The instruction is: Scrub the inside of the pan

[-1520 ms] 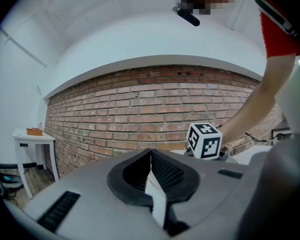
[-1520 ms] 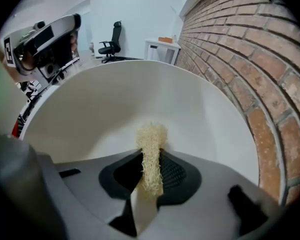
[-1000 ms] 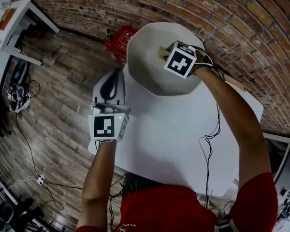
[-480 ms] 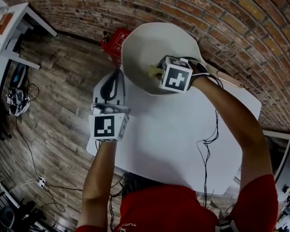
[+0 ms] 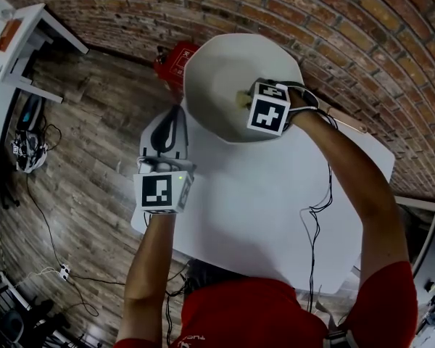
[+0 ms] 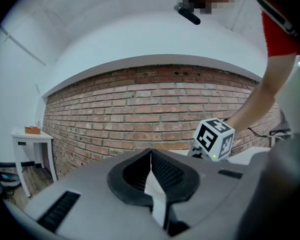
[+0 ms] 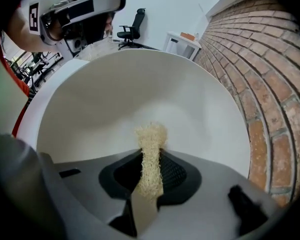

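Note:
A big off-white pan point(image 5: 217, 67) sits at the far side of the white table point(image 5: 254, 209), its brownish handle point(image 5: 344, 120) pointing right under the right forearm. My right gripper point(image 5: 246, 101) reaches into the pan and is shut on a straw-coloured scrubber point(image 5: 240, 98). In the right gripper view the scrubber point(image 7: 151, 140) sticks out past the jaws and presses on the pan's inner wall point(image 7: 115, 99). My left gripper point(image 5: 175, 114) hovers left of the pan, jaws shut with nothing seen in them; in its own view, my left gripper point(image 6: 151, 156) faces the brick wall.
A red box point(image 5: 175, 58) lies on the wood floor behind the pan. A brick wall point(image 5: 362, 35) runs along the far side. A small white side table point(image 5: 14, 35) and cables point(image 5: 27, 147) are at the left. The pan sits close to the table's far left edge.
The right gripper slid the scrubber nearer and leftward inside the pan, then back a little to the right. The left gripper stayed where it was.

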Motion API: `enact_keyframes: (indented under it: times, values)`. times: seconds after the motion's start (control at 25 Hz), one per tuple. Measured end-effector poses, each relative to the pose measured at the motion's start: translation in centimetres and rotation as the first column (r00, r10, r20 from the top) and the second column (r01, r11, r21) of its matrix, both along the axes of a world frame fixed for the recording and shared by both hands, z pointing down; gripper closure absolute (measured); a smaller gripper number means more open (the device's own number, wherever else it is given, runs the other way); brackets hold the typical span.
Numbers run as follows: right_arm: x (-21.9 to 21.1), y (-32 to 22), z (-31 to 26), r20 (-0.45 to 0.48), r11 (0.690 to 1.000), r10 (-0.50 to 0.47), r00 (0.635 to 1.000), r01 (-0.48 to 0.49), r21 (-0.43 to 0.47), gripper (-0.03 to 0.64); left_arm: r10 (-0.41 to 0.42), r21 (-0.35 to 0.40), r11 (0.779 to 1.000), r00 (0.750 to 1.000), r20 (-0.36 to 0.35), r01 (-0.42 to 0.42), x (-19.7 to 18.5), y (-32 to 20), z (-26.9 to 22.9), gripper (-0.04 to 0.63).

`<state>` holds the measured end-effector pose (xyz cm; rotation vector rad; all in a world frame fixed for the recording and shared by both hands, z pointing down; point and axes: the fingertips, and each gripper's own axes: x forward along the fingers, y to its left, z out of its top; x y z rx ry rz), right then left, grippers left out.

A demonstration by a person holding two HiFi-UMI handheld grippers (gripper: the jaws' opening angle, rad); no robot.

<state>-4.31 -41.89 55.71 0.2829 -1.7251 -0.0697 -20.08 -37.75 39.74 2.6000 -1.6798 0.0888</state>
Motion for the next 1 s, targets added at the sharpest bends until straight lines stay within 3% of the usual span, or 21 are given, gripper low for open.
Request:
enact_keyframes:
  times: [0.4, 0.68, 0.84, 1.0]
  values:
    - [3.5, -4.7, -0.2, -0.035, 0.989, 0.12, 0.992, -0.116, 0.087, 0.529, 0.001, -0.012, 1.0, 1.0, 0.008, -0.001, 0.4, -0.3, 0.6, 0.58]
    - [4.0, -7.5, -2.6, 0.011, 0.959, 0.165, 0.986, -0.163, 0.231, 0.529, -0.002, -0.014, 1.0, 1.0, 0.015, 0.002, 0.5, -0.6, 0.9, 0.58]
    - [3.4, -7.7, -4.7, 0.073, 0.935, 0.162, 0.984, -0.177, 0.309, 0.529, 0.003, -0.012, 1.0, 1.0, 0.021, -0.002, 0.9, -0.6, 0.5, 0.58]
    - [2.0, -6.3, -8.0, 0.211, 0.901, 0.145, 0.967, -0.217, 0.375, 0.529, 0.012, 0.012, 1.0, 1.0, 0.019, -0.013, 1.6, 0.0, -1.2, 0.58]
